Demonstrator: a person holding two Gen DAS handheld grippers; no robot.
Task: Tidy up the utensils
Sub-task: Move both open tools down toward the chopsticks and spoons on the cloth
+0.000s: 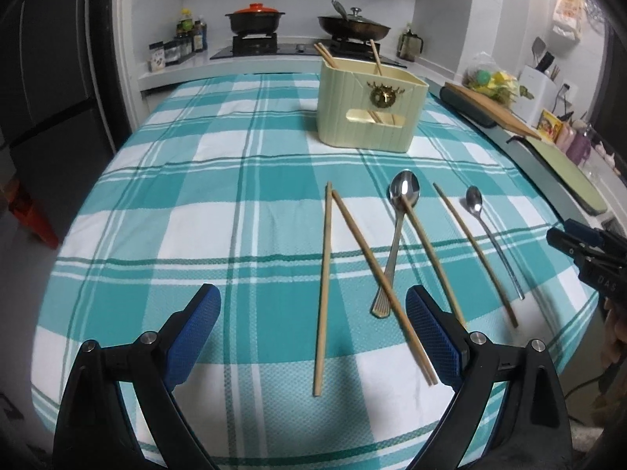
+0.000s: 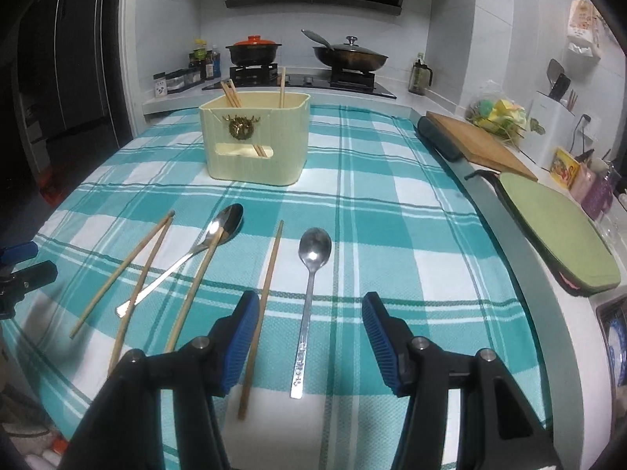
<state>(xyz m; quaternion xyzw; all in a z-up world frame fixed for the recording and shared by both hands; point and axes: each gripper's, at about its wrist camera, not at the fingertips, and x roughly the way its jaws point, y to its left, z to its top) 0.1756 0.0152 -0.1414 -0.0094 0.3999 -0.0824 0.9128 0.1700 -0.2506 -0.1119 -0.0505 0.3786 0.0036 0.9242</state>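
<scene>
The cream utensil holder (image 1: 370, 107) stands upright on the table (image 1: 196, 203), on its teal-and-white checked cloth, toward the far edge near the stove. I take it as the reference. Three chopsticks already stand inside it, leaning on its walls – two together at one corner, one apart.

On the near side of the holder, flat on the cloth, lie the loose utensils:
- A pair of chopsticks (image 1: 333, 274), far tips almost touching, spreading apart toward me.
- The large spoon (image 1: 397, 235), bowl pointing toward the holder, with a single chopstick (image 1: 431, 258) lying across its bowl and neck.
- Another chopstick (image 2: 264, 309), further from the pair, lying alone.
- The small spoon (image 2: 309, 301), the outermost piece, just beside that chopstick but not touching it, bowl toward the holder.

My left tool (image 1: 313, 337) hovers over the near ends of the chopstick pair. Its jaws stand wide and released; the two sticks run through the gap between the blue pads (image 1: 196, 340), with no pad pressing on them.

My right tool (image 2: 311, 346) hovers over the handle of the small spoon. Its jaws are part-way apart – released, grasping nothing. The spoon handle lies in the gap, and the lone chopstick passes close by the left pad (image 2: 241, 346); I cannot tell whether they touch.

Each tool shows at the edge of the other's view.
</scene>
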